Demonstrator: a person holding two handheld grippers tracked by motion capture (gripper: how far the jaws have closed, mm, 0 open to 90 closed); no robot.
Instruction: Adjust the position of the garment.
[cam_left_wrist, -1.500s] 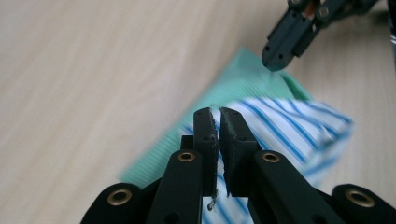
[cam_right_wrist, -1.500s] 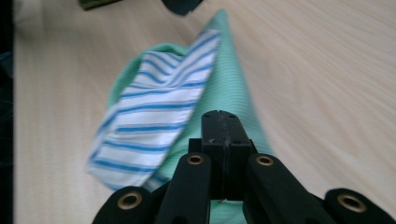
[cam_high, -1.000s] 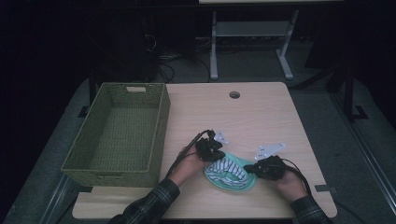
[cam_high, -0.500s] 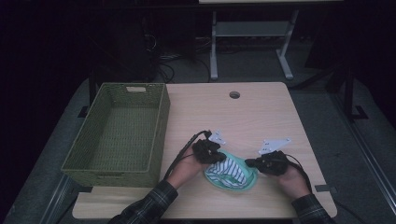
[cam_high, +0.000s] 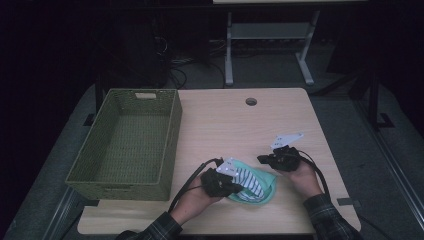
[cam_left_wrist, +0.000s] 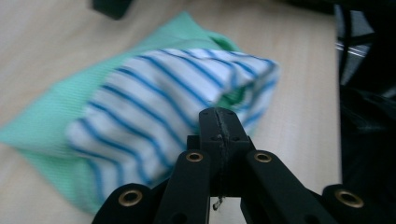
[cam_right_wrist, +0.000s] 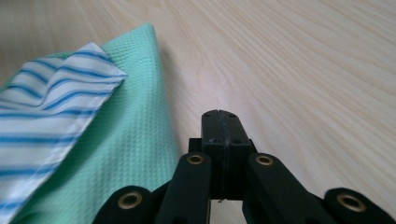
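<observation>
folded cloth bundle (cam_high: 252, 184) lying near the front edge of the table (cam_high: 235, 125), a little right of centre: green waffle-weave cloth (cam_right_wrist: 135, 121) underneath, white cloth with blue stripes (cam_left_wrist: 154, 116) lying on top. woven green basket (cam_high: 127, 145) standing empty along the left edge, well apart from the bundle.

left gripper (cam_high: 235, 187) at the bundle's left end, jaws pressed flat together in the left gripper view (cam_left_wrist: 217, 122), tips over the striped cloth, nothing pinched between them. hard to tell whether the tips touch the fabric or hover just above it.

right gripper (cam_high: 263, 160) just off the bundle's right end, nearer the right edge, over bare wood. jaws fully closed here too (cam_right_wrist: 221, 122), no cloth in them, green edge lying just beside to the left in the right gripper view.

reading of the step: folding looks finished or nearly so, with both tools closed and empty at either end of a compact stack. likely a pause between folding and moving.

next move, as a judgement: jaws need opening first, one at each end, then a bite through both layers together so the striped piece does not slide off the green one. then a level lift and a carry leftward over the basket rim. risk: grabbing the top layer alone and unfolding the stack.
</observation>
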